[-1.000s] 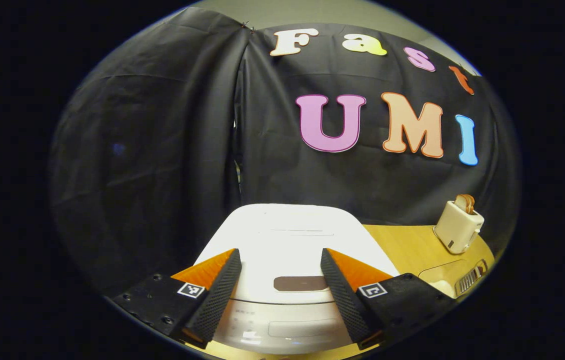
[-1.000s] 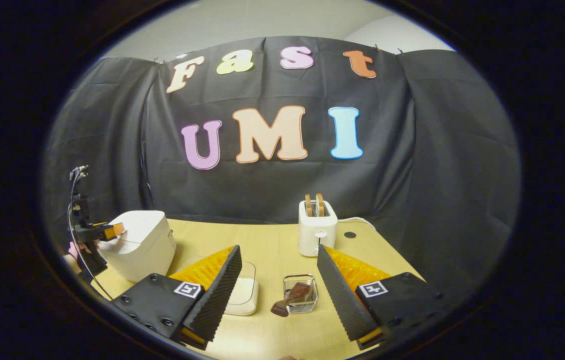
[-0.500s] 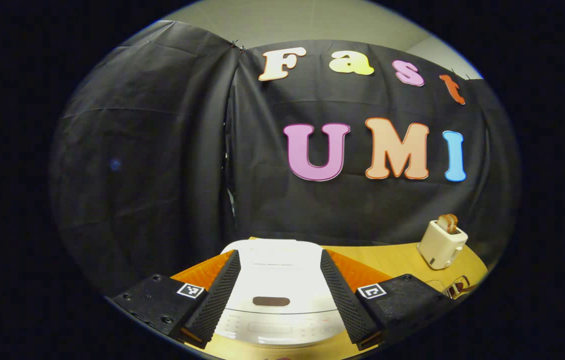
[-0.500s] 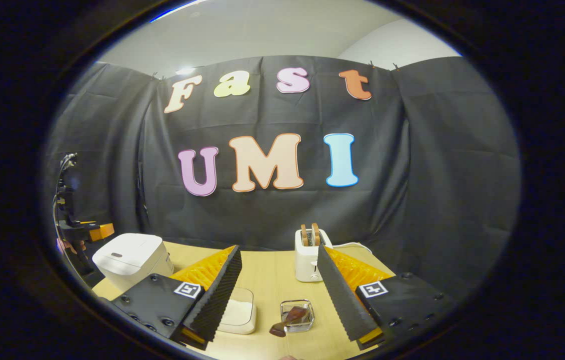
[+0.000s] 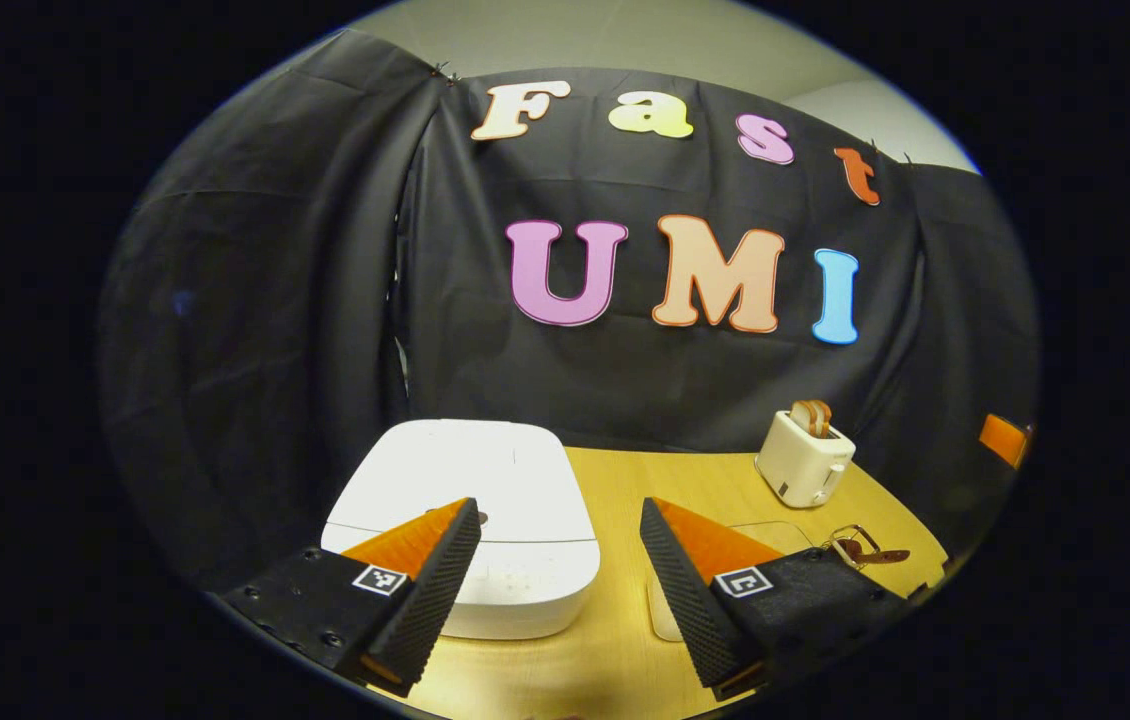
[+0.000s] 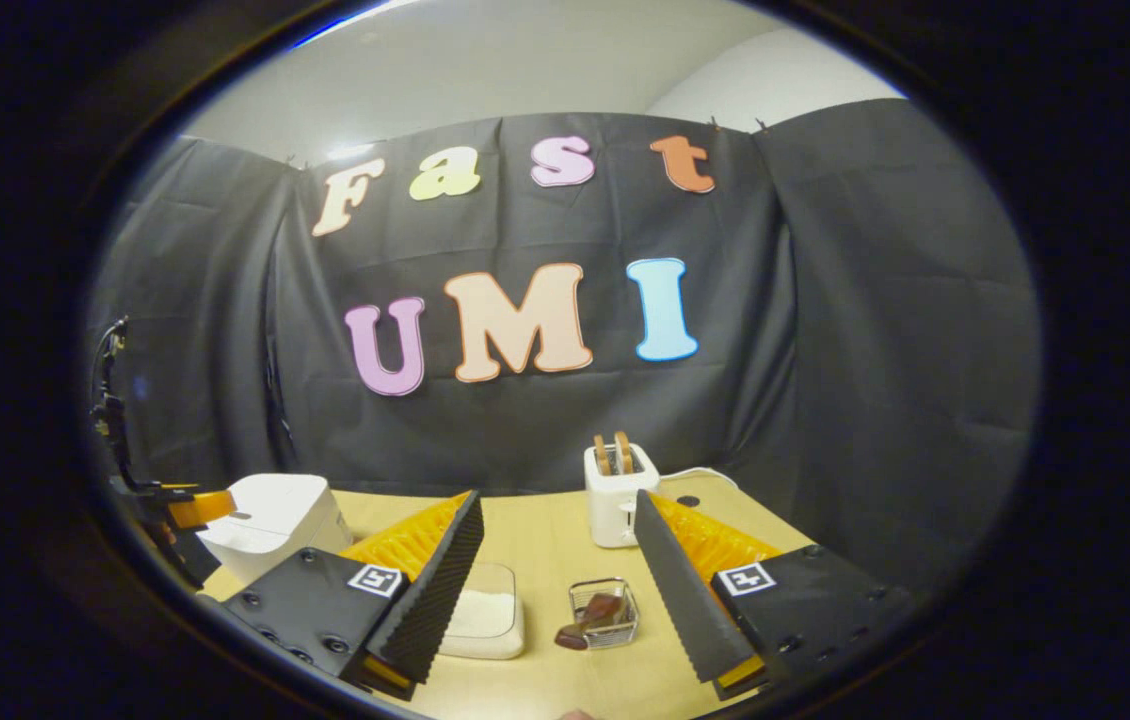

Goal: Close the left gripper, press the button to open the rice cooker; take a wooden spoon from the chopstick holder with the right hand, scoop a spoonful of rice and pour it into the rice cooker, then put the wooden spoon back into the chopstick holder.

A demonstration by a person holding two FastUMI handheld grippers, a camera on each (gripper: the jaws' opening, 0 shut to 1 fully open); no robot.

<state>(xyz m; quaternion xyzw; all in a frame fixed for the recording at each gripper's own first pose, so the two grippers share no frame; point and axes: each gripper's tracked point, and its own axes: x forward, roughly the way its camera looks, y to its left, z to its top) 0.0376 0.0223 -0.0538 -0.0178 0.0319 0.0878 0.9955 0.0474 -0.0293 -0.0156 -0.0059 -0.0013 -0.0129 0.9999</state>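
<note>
Both tongs, left [image 5: 557, 560] and right [image 6: 557, 560], gape wide, holding nothing. Rice cooker [image 5: 470, 520] lid down; spoon [image 6: 585, 625] in holder [image 6: 605, 612] right of it. Fits start or finish.

Left gripper [image 5: 555, 520], right gripper [image 6: 555, 515] — fingers spread wide.

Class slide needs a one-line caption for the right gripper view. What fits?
Open right gripper hovers over the table, facing rice container, spoon holder and toaster.

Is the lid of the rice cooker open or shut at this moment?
Shut. The rice cooker lid lies flat on the white body, with no gap, in both views.
</note>
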